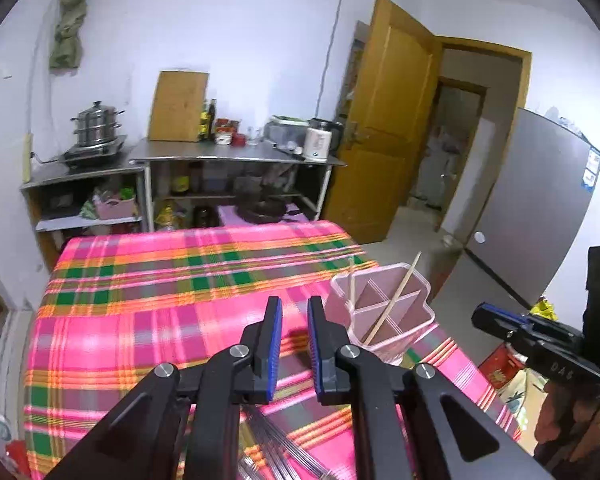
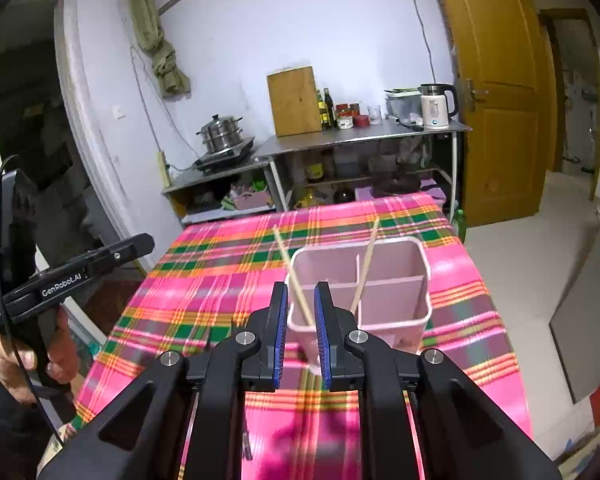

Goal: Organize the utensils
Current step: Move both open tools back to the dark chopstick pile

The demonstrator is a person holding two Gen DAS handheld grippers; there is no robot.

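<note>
A pink divided utensil holder [image 2: 392, 280] stands on the pink plaid tablecloth [image 2: 220, 280] near the table's right side. Two wooden chopsticks lean in it, one [image 2: 290, 268] in the near left compartment, the other [image 2: 366, 264] near the middle. My right gripper [image 2: 300, 288] hangs just in front of the holder, jaws slightly apart; the near chopstick shows through the gap, untouched. My left gripper [image 1: 294, 300] is left of the holder [image 1: 380, 312], narrowly open with nothing in it. Thin metal utensils [image 1: 276, 448] lie beneath it. Each view shows the other gripper [image 1: 484, 316] [image 2: 132, 246] held in a hand.
Steel shelving [image 2: 360, 136] along the back wall carries a steamer pot [image 2: 220, 134], a wooden board [image 2: 294, 100], bottles and a kettle [image 2: 434, 106]. A yellow door [image 2: 496, 100] stands open at right. A grey fridge [image 1: 540, 208] stands right of the table.
</note>
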